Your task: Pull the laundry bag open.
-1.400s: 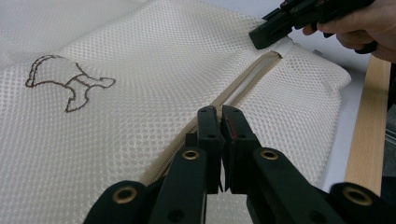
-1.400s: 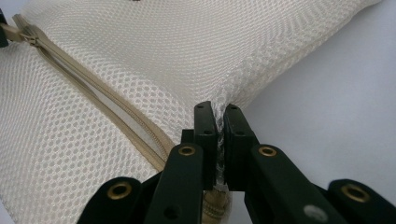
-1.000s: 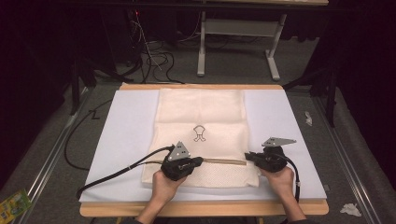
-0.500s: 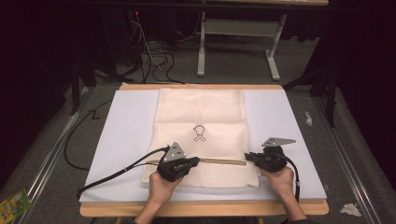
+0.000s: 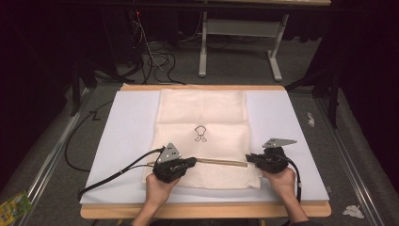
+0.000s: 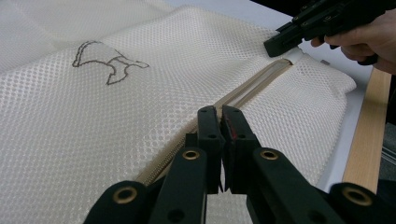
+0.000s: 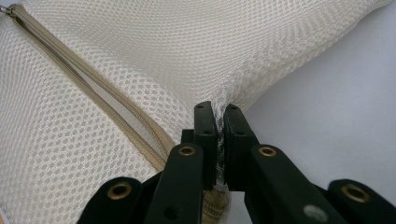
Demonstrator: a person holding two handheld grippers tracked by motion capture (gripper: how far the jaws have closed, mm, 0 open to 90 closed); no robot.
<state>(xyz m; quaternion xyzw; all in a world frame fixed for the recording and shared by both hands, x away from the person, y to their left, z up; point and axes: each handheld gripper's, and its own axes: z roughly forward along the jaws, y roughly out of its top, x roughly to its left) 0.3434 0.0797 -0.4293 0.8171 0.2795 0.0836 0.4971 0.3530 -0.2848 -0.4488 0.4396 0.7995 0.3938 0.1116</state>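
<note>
A cream mesh laundry bag (image 5: 202,136) lies flat on the white mat of the tabletop (image 5: 291,117), its zipper (image 5: 221,162) running across the near part of the bag. The left tongs (image 5: 188,163) sit on the zipper line with the jaws pressed together; in the left gripper view they (image 6: 221,122) appear clamped on the slider or its pull, though the pull itself is hidden between the jaws. The right tongs (image 5: 251,159) are closed on the mesh at the zipper's far end; the right gripper view (image 7: 219,116) shows a fold of netting pinched between the pads, and the zipper (image 7: 93,100) there stands partly parted.

Risks, as judged from this arrangement:

- The pull is small and slick. If the left tongs hold only its tip, a tug along the track could let it slip free, leaving the slider where it is.
- The right-hand grip is on thin netting, not on the tape. A hard counter-pull may drag the mesh out of the pads, or stretch it, and the whole bag would then slide across the mat instead of the slider moving.
- Slack cloth beside the track could be drawn into the slider and jam it.
- Pulling upward, off the line of the zipper, would lift and wrinkle the bag.
</note>
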